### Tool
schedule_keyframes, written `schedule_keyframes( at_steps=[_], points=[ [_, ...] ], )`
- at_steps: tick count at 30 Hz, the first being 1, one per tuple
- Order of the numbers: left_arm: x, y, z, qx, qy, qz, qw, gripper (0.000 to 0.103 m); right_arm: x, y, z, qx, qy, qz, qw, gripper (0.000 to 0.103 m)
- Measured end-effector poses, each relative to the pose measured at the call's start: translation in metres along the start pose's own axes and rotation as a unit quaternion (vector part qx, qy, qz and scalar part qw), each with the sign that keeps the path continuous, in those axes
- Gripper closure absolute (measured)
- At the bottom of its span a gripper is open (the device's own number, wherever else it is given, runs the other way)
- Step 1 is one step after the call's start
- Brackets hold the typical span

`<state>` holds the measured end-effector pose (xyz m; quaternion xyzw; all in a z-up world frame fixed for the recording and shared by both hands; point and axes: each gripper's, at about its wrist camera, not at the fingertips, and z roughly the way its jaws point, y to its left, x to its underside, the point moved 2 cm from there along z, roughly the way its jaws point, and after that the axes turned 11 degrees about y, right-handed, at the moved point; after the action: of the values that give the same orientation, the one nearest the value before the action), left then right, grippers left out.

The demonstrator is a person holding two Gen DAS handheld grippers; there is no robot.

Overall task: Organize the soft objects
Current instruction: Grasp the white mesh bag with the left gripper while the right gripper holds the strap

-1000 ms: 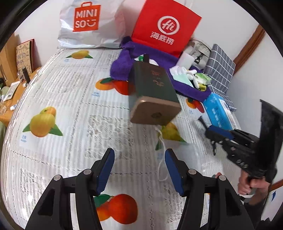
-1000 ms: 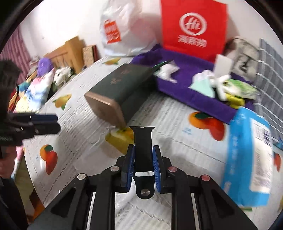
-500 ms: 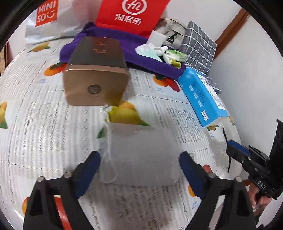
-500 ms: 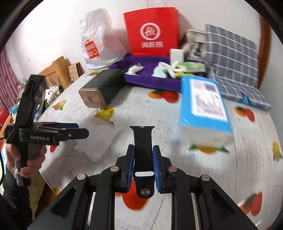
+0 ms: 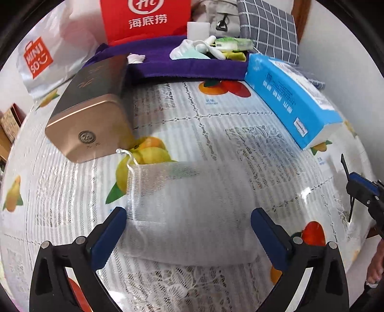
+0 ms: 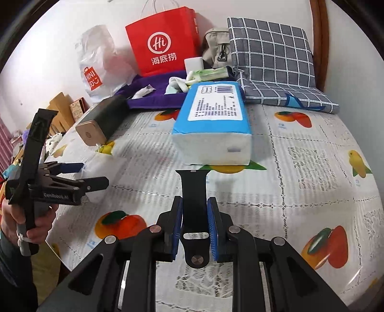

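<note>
A white mesh drawstring pouch lies flat on the fruit-print tablecloth. My left gripper is open, its blue pads either side of the pouch's near end, just above it. My right gripper is shut on a black watch strap and holds it above the table. The right gripper shows at the right edge of the left wrist view. The left gripper shows at the left of the right wrist view, over the pouch.
A dark green box with a gold end lies left of the pouch. A blue tissue pack lies to the right. At the back are a purple cloth with small items, a red bag, a white bag and a checked cushion.
My left gripper has opened wide and moved forward and down over the mesh pouch. My right gripper has swung right with the strap still in it.
</note>
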<state>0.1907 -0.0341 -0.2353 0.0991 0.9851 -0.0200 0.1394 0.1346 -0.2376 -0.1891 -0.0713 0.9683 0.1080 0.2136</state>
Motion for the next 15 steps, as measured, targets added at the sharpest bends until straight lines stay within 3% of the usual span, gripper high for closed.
schedule_keyframes(
  at_steps=[4, 5, 7, 9, 10, 12, 14, 15],
  points=[
    [-0.005, -0.002, 0.001, -0.011, -0.002, -0.007, 0.9999, 0.001, 0.002, -0.002, 0.008, -0.011, 0.004, 0.005, 1.0, 0.083],
    [-0.005, -0.003, 0.0, -0.012, -0.006, -0.006, 0.9999, 0.007, 0.002, -0.002, 0.01, -0.011, 0.006, 0.004, 1.0, 0.083],
    [-0.004, -0.005, -0.004, -0.01, -0.016, -0.005, 0.9998, 0.022, 0.003, -0.002, 0.013, -0.01, 0.008, 0.004, 1.0, 0.083],
    [-0.003, -0.008, -0.009, 0.003, -0.03, 0.006, 0.9995, 0.053, 0.002, -0.004, 0.015, -0.008, 0.01, 0.007, 1.0, 0.083],
    [-0.003, -0.01, -0.009, 0.008, -0.034, 0.011, 0.9993, 0.056, 0.002, -0.005, 0.016, -0.008, 0.011, 0.008, 1.0, 0.083],
    [-0.003, -0.011, -0.01, 0.02, -0.04, 0.017, 0.9989, 0.079, 0.002, -0.007, 0.018, -0.012, 0.011, 0.011, 1.0, 0.083],
    [-0.002, -0.007, -0.01, 0.05, -0.038, 0.013, 0.9979, 0.093, 0.002, -0.009, 0.02, -0.013, 0.012, 0.016, 1.0, 0.083],
    [-0.002, -0.005, -0.01, 0.063, -0.037, 0.009, 0.9973, 0.095, 0.002, -0.009, 0.021, -0.013, 0.013, 0.017, 1.0, 0.083]
  ],
)
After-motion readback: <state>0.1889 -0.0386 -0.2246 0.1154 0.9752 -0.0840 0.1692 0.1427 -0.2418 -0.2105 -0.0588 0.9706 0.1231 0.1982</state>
